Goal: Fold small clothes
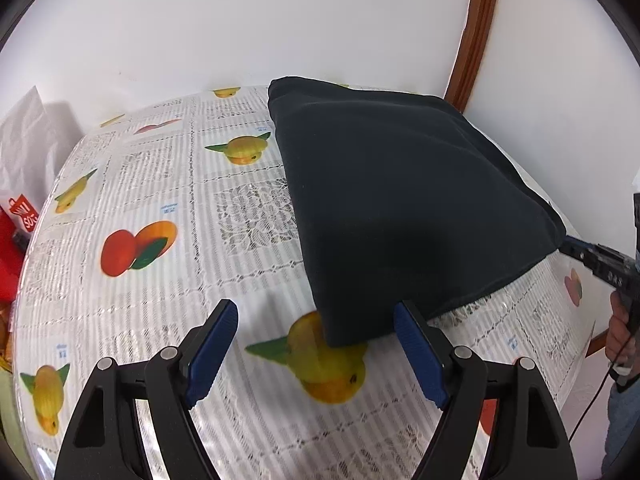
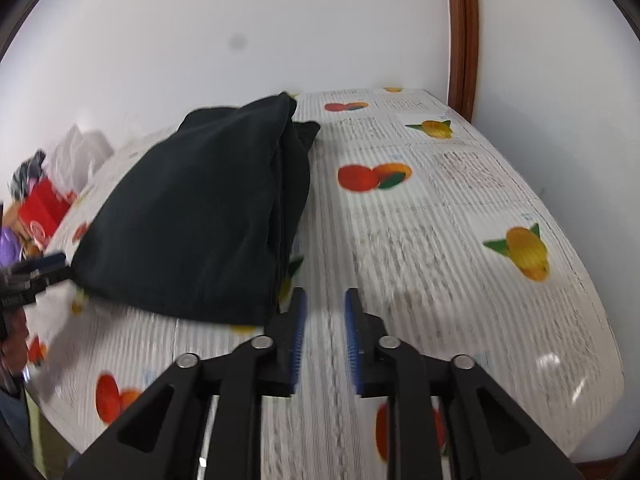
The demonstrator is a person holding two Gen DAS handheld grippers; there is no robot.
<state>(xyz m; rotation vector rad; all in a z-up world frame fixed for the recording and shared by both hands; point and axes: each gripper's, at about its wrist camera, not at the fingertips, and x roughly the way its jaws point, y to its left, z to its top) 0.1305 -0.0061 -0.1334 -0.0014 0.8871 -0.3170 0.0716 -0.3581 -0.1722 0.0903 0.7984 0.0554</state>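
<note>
Garment: dark folded cloth (image 1: 404, 204) lies on the table, layered edges visible in the right wrist view (image 2: 188, 216); near corner overlaps a printed yellow fruit.
Left gripper (image 1: 316, 344): fingers spread wide, blue pads (image 1: 212, 354) facing each other; nothing between them; right pad sits just beside the cloth's near corner; contact cannot be confirmed.
Right gripper (image 2: 325, 336): fingers set to a narrow gap; nothing held; positioned just right of the cloth's near edge, above the tablecloth.
Cross-view note: in the left wrist view the other gripper's tip meets the cloth's right corner; in the right wrist view a gripper tip meets its left corner.
Surface: tablecloth (image 1: 168, 264) with lace pattern and fruit prints, under clear cover; table stands against a white wall (image 1: 280, 20).
Surroundings: red box (image 2: 44, 210) and white bag (image 1: 24, 136) beyond the table's left edge; brown wooden trim (image 1: 476, 32) at right.
</note>
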